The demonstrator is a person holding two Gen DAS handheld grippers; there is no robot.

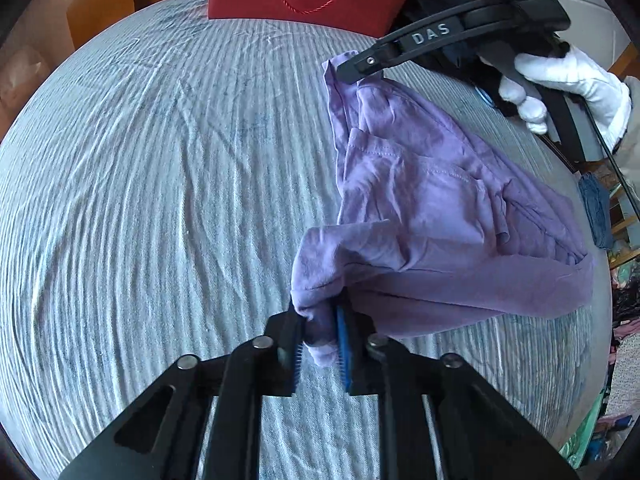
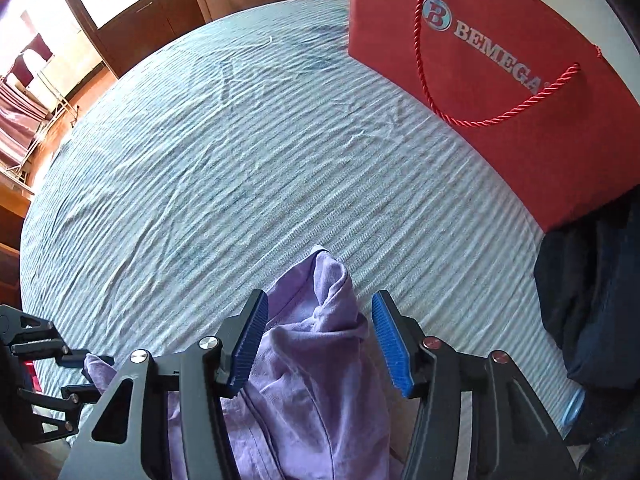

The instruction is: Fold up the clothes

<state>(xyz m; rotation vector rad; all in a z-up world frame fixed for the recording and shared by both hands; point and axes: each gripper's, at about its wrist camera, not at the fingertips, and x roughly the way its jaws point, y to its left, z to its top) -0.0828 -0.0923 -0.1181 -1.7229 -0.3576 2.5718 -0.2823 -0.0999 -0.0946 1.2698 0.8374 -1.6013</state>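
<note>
A crumpled lilac garment [image 1: 432, 208] lies on the striped blue-white bed sheet [image 1: 160, 160]. In the left wrist view my left gripper [image 1: 318, 312] is shut on a bunched corner of it, with cloth sticking out between the blue pads [image 1: 343, 344]. My right gripper [image 1: 349, 72], held by a white-gloved hand [image 1: 568, 84], reaches the garment's far corner. In the right wrist view the right gripper [image 2: 320, 296] stands open, its blue pads [image 2: 390, 344] wide apart, with a raised fold of the garment [image 2: 320, 360] loose between them. The left gripper [image 2: 96, 376] shows at the lower left, pinching lilac cloth.
A red BEMEGA paper bag [image 2: 500, 80] with rope handles stands at the far side of the bed. A dark garment pile [image 2: 592, 300] lies at the right edge. Wooden cabinets [image 2: 152, 20] and a drying rack [image 2: 28, 120] stand beyond the bed's left side.
</note>
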